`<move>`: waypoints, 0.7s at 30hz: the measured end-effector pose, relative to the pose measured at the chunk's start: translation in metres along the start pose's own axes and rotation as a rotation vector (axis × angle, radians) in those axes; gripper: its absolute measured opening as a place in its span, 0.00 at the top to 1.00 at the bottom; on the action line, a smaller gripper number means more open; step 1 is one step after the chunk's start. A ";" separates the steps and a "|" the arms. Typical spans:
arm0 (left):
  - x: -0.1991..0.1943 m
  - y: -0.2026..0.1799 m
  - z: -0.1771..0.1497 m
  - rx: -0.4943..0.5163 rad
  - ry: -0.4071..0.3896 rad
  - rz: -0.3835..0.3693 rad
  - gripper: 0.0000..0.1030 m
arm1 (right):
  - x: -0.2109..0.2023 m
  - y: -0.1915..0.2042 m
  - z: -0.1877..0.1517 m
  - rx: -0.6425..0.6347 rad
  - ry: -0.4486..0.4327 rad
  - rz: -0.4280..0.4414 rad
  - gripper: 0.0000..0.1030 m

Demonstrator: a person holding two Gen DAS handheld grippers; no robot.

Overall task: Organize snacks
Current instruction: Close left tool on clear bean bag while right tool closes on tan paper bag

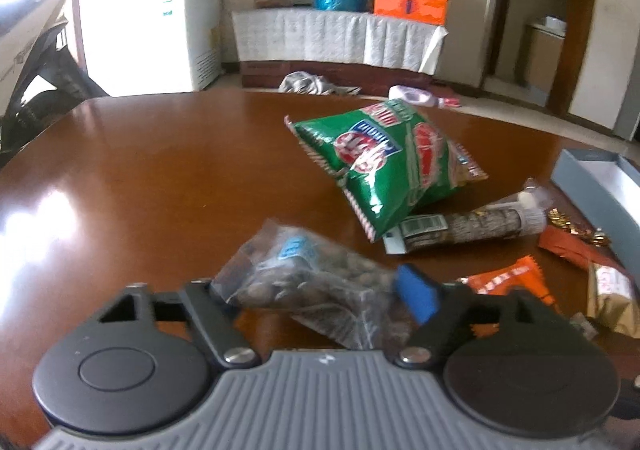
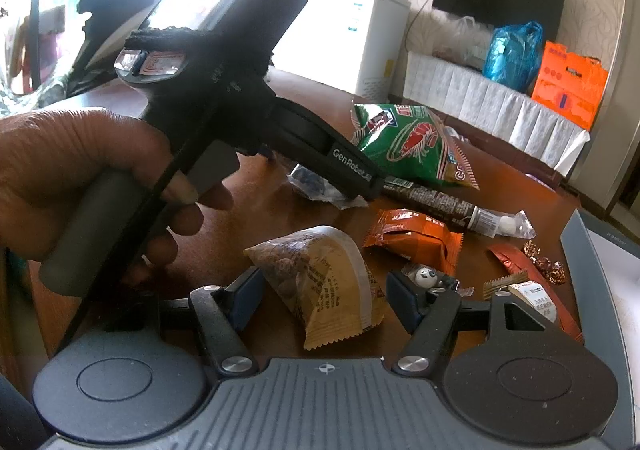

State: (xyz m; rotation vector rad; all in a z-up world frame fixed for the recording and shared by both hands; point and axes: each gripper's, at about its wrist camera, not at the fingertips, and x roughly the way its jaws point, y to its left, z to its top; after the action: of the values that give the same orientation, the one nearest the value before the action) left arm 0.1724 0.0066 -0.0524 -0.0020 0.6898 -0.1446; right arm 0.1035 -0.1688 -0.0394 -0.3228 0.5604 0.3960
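Left gripper (image 1: pixel 316 290): jaws wide, clear bag of brown nuts (image 1: pixel 316 282) between pads; contact blurred, cannot tell if gripped. Bag tilted, crinkled, blue label on top.

Right gripper (image 2: pixel 320 300): jaws spread, released, straddling tan triangular snack pack (image 2: pixel 324 282) lying on brown table (image 1: pixel 160 170); pads apart from pack.

Beyond: orange wrapper (image 2: pixel 412 240), dark tube pack (image 2: pixel 440 204) with clear end, green shrimp-chip bag (image 1: pixel 384 162) leaning on tube pack. Grey box (image 1: pixel 600 182) at right edge.
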 end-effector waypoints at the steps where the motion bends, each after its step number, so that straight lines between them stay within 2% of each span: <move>1: 0.000 -0.001 0.000 0.008 -0.002 -0.004 0.36 | 0.000 0.000 0.000 0.001 0.000 0.001 0.34; 5: -0.002 0.001 0.000 -0.018 -0.011 -0.029 0.50 | -0.001 0.001 0.000 -0.002 0.000 -0.001 0.35; 8: -0.002 0.001 0.000 -0.020 -0.013 -0.030 0.51 | -0.002 0.001 0.000 -0.002 -0.002 0.002 0.36; 13: -0.005 -0.001 -0.001 -0.021 -0.018 -0.018 0.55 | -0.004 0.007 0.000 -0.028 -0.009 -0.003 0.47; 21: -0.012 -0.007 -0.004 -0.007 -0.022 0.009 0.57 | -0.008 0.010 -0.002 -0.038 -0.007 -0.005 0.48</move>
State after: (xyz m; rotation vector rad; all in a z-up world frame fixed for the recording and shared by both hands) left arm 0.1595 0.0012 -0.0479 -0.0070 0.6687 -0.1331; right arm 0.0917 -0.1629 -0.0384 -0.3585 0.5454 0.4036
